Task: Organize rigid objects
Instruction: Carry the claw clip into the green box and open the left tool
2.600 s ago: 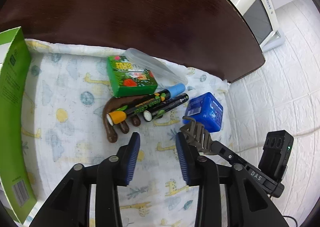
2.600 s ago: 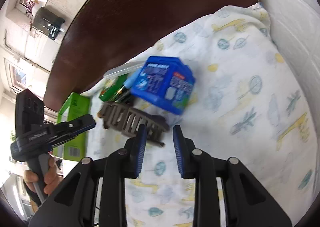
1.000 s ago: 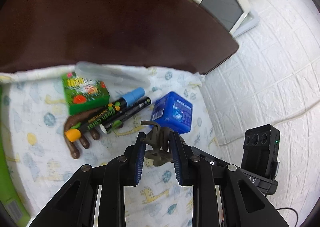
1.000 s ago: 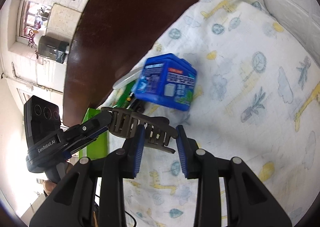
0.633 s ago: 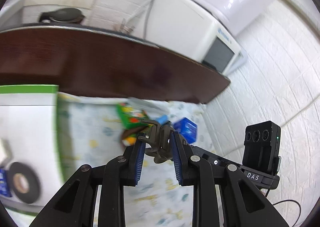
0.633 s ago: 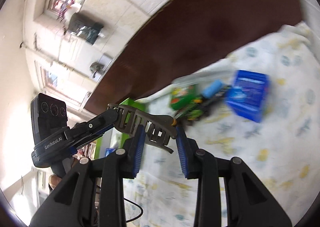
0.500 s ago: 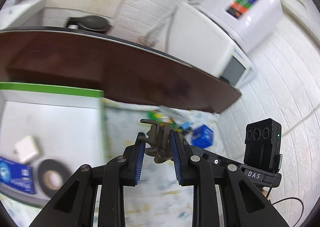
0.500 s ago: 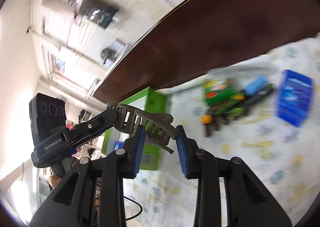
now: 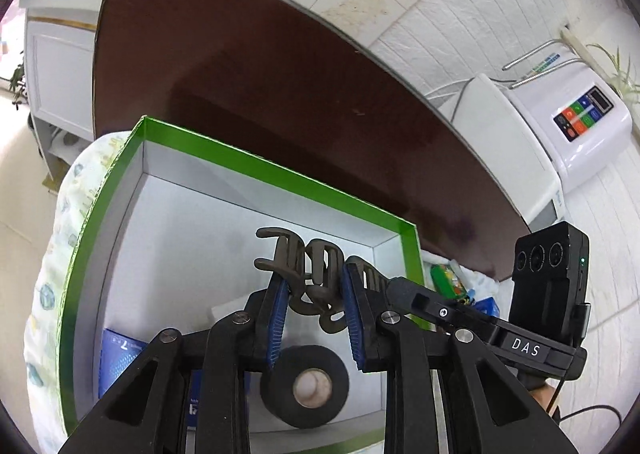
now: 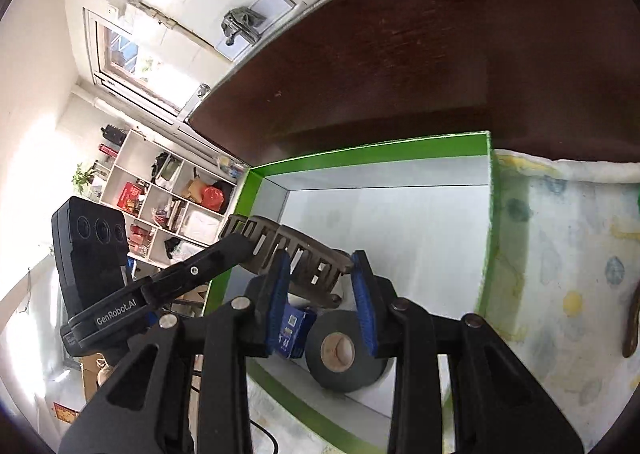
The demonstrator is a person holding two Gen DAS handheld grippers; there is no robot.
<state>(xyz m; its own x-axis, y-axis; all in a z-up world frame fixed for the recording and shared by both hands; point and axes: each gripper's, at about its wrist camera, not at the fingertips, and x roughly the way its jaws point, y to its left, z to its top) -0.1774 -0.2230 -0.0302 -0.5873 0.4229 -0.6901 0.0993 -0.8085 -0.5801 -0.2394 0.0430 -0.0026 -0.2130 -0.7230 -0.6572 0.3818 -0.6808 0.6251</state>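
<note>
Green box (image 9: 248,167) holds tape roll (image 9: 308,386), blue packet (image 10: 294,328).

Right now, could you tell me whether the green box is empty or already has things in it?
Not empty: the green box already holds a roll of black tape and a blue packet.

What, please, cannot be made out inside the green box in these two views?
- Blue packet, left wrist view: largely behind the left tool; print unreadable.
- Tape roll, right wrist view: edge covered by the right tool.
- White item: mostly hidden, cannot tell what.
- Hair clip: lower part hidden between pads.
</note>
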